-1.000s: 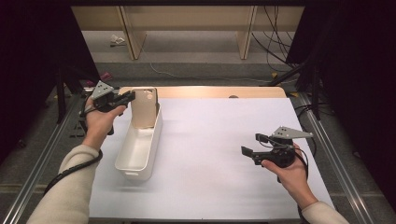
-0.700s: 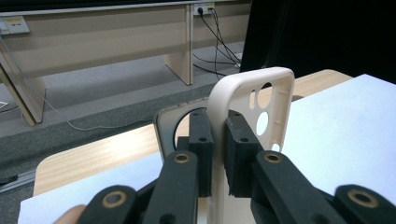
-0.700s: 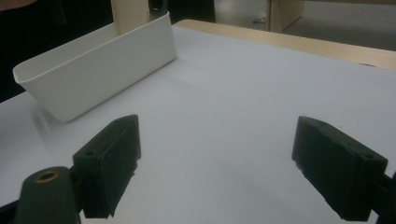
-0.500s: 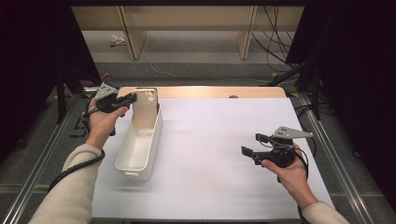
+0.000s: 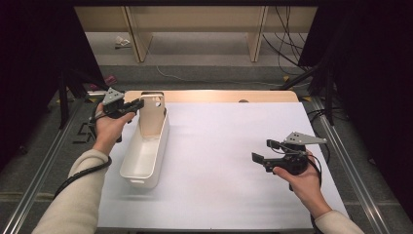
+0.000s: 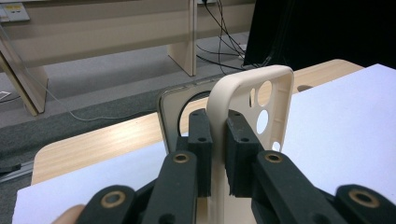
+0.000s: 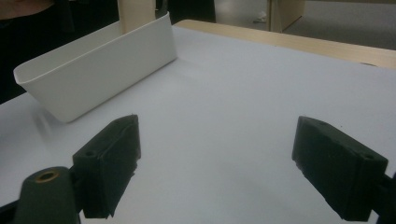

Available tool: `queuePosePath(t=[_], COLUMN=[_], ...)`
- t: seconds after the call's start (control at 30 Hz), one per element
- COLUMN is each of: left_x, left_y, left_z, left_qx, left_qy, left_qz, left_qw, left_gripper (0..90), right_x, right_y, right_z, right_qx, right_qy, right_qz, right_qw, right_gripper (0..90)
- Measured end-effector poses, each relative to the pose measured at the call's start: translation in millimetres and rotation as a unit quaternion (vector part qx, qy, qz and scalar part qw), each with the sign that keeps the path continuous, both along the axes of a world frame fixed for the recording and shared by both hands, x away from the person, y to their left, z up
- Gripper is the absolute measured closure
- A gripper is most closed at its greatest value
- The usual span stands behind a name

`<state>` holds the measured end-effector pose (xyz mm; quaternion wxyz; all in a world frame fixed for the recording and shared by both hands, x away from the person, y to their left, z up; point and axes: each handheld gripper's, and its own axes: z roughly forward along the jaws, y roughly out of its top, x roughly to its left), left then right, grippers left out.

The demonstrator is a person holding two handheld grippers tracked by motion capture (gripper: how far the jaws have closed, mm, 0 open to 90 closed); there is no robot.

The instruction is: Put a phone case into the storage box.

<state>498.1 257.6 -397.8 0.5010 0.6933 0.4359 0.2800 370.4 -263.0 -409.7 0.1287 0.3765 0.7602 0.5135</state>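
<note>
A beige phone case [image 5: 152, 114] with round camera holes stands upright at the far end of a long white bin [image 5: 132, 176]. My left gripper [image 5: 139, 104] is shut on the case's left edge. In the left gripper view the two black pads [image 6: 201, 140] press on the beige rim [image 6: 252, 88] from both sides, at the gripper [image 6: 218, 149]. A grey-rimmed flat piece [image 6: 172, 107] stands just behind the case. My right gripper [image 5: 264, 150] hovers low over the white sheet at the right. It is open, with its jaws wide apart and nothing between them [image 7: 217, 168].
The white sheet [image 5: 229, 146] covers most of the wooden table [image 5: 219, 96]. In the right gripper view the bin [image 7: 102, 70] lies off to the upper left. Metal rails run along both table sides. Cables lie on the floor beyond the table.
</note>
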Motion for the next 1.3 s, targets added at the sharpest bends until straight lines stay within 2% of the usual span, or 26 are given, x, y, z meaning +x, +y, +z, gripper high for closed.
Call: queuePosePath(t=[0.77,1.3], left_x=[7.7,13.3], left_y=[-0.7,-0.9], left_z=[-9.5,-11.9], left_qx=[0.006,0.033], left_qy=[0.012,0.012], left_qz=[0.016,0.032], left_qw=[0.9998,0.9989], left_gripper=[81.0,77.8], right_x=[0.2,0.2], right_y=[0.2,0.4], right_z=[0.0,-0.1], right_qx=[0.001,0.001], right_qy=[0.001,0.002], right_qz=[0.001,0.002], right_qw=[1.0,1.0], right_gripper=[16.2,16.2])
